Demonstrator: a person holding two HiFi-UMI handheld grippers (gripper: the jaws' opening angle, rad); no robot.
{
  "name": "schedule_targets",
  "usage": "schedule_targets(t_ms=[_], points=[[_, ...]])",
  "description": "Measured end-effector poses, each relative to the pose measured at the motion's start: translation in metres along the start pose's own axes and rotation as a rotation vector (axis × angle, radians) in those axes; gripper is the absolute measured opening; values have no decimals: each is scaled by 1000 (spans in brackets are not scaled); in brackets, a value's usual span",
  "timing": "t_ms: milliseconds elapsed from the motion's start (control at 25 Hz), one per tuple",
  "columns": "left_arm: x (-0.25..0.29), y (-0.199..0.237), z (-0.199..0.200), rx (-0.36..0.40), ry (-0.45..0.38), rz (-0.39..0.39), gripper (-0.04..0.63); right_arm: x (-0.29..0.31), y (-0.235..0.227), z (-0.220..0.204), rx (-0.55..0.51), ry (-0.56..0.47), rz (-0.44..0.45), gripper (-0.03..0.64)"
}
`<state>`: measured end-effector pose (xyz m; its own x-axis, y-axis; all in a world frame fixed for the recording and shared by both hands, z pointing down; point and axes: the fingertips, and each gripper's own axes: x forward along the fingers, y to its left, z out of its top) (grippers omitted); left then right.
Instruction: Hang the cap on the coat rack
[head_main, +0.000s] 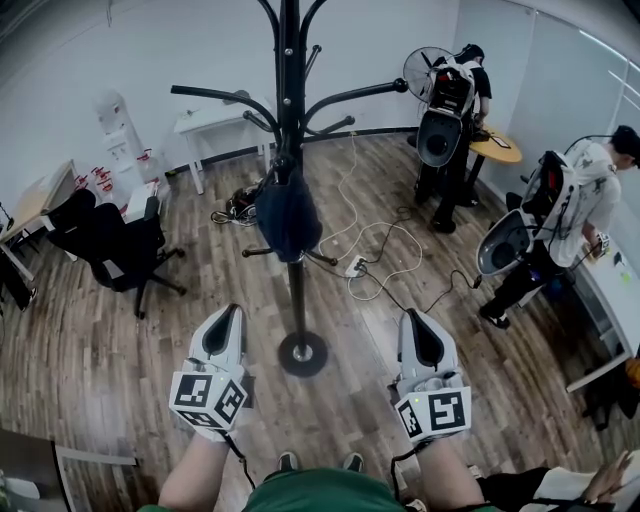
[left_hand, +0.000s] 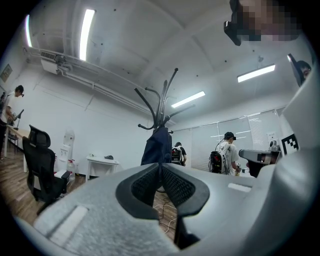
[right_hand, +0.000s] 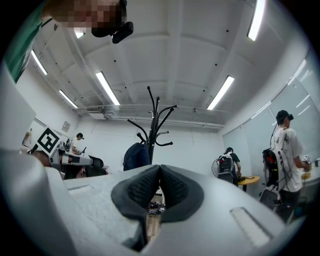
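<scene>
A dark navy cap (head_main: 287, 212) hangs on the black coat rack (head_main: 290, 100), against its pole and above the round base (head_main: 302, 354). From the left gripper view the cap (left_hand: 157, 146) shows straight ahead beyond the jaws; in the right gripper view the cap (right_hand: 136, 156) hangs left of the pole. My left gripper (head_main: 228, 320) is held low, left of the base, shut and empty. On the other side of the base, my right gripper (head_main: 417, 326) is likewise shut with nothing in it. Both stand well back from the rack.
A black office chair (head_main: 105, 240) stands at the left. White cables and a power strip (head_main: 357, 266) lie on the wood floor behind the rack. Two people with backpack rigs (head_main: 540, 215) stand at the right near a round table (head_main: 497, 150). A white table (head_main: 205, 120) lines the back wall.
</scene>
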<state>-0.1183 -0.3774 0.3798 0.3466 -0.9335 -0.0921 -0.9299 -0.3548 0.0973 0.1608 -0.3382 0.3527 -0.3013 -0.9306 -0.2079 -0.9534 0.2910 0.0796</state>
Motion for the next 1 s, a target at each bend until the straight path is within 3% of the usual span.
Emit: schedule_targets(t_ms=[1000], points=[[7,15,-2,-25,-2,0,25,14,9,-1,-21,12,3,3]])
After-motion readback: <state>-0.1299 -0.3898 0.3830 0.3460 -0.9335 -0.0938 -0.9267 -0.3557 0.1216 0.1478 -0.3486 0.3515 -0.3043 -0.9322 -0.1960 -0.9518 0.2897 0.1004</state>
